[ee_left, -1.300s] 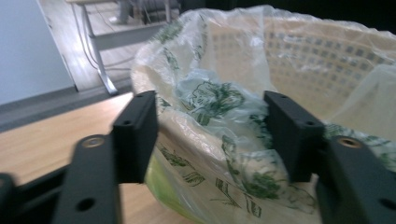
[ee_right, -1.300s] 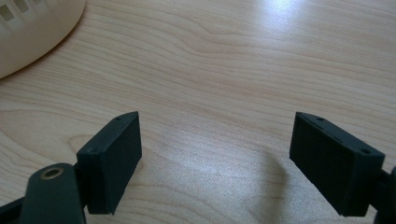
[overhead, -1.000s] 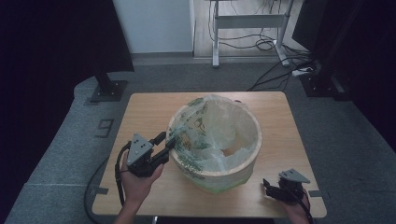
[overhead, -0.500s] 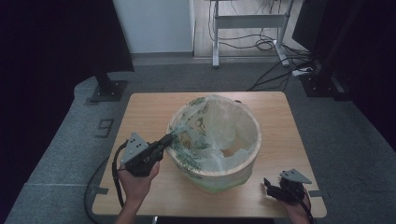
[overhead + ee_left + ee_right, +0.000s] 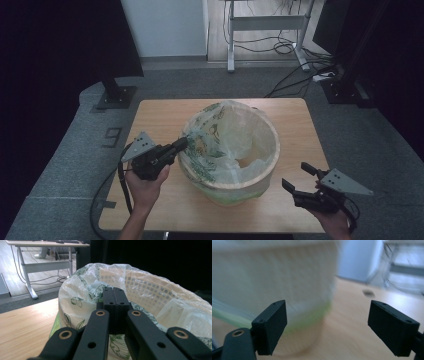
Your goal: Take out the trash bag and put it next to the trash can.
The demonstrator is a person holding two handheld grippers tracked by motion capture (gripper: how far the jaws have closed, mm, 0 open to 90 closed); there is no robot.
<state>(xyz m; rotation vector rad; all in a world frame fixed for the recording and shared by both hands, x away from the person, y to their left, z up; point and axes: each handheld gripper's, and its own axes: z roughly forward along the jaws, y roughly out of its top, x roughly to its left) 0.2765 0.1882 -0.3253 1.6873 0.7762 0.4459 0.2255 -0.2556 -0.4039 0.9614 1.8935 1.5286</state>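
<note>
- Liner first: the thin translucent plastic bag printed with green leaves (image 5: 215, 135) sat inside the round cream latticed basket (image 5: 260, 172) at the middle of the pale wooden table (image 5: 150, 112), its edge already folded outward over the rim on the side facing our left gripper (image 5: 179, 144).
- We held the left gripper's jaws clenched on a fold of that bag (image 5: 82, 297) just at the near rim, with the basket wall directly ahead of the tips.
- Our right gripper (image 5: 296, 177) waited beside the basket with its jaws released and nothing between them; the basket's side showed blurred ahead of its one jaw.
- We judged the lining partly done: the far rim looked loosely draped, so we had yet to pull and tuck the rest.
</note>
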